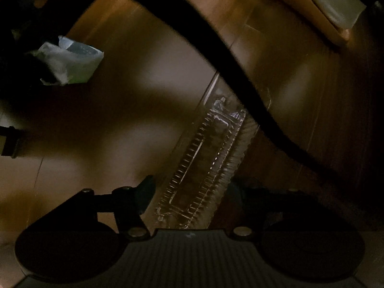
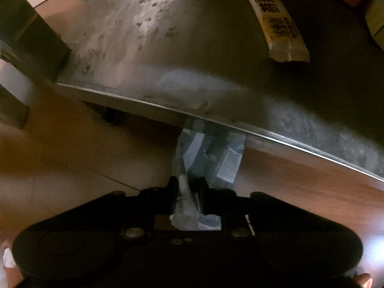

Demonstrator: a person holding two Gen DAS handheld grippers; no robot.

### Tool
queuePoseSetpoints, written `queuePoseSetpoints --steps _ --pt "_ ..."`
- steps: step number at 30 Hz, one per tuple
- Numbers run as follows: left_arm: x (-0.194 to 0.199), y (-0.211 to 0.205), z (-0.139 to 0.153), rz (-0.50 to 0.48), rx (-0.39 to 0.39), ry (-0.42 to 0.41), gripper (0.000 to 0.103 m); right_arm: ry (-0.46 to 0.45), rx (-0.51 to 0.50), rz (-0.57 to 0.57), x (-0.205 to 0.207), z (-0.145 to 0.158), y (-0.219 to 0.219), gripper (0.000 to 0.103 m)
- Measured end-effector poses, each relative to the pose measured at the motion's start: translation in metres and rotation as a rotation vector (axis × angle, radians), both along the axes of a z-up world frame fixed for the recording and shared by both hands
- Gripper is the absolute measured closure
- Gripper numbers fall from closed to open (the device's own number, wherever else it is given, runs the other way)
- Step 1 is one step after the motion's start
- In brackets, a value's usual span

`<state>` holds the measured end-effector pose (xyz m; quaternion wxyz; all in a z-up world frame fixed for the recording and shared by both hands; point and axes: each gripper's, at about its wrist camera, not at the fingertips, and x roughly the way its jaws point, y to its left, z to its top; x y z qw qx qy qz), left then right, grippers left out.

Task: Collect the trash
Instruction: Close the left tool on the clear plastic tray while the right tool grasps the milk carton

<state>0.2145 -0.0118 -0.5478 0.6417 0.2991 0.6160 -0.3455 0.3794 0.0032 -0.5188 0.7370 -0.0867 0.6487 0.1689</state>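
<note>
- left gripper point(image 1: 189, 187) points down at a brown wood-look floor point(image 1: 84, 148), very dark view
- clear ribbed plastic container point(image 1: 204, 163) lies on the floor, running from between the left fingers up toward the frame centre; fingers sit just either side of it, too dark to tell if the pads press on it
- black cable point(image 1: 240, 76) crosses over the container's far end, top left to lower right
- crumpled white wrapper point(image 1: 69, 60) on the floor well apart, toward the left edge of the view
- right gripper point(image 2: 189, 192) also points down, jaws close together and clamped on a crinkled clear plastic wrapper point(image 2: 208, 158) with a small white printed label
- that wrapper lies on the floor, its far end tucked under the front edge of a grey metal table point(image 2: 182, 76)
- torn paper packet point(image 2: 278, 24) with print lies on the table top near its right side
- fingertips point(image 2: 363, 279) of the person's hand show at the bottom right corner, behind the right gripper body
</note>
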Motion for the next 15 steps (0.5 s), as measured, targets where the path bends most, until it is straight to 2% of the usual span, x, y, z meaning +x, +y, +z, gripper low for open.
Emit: queuePoseSetpoints --steps 5,15 --pt "-0.002 0.000 0.005 0.007 -0.017 0.001 0.059 0.006 0.005 0.023 -0.006 0.002 0.002 0.094" --pt "0.002 0.015 0.023 0.099 -0.048 0.034 0.063 0.021 0.012 0.121 -0.035 0.026 -0.010 0.096"
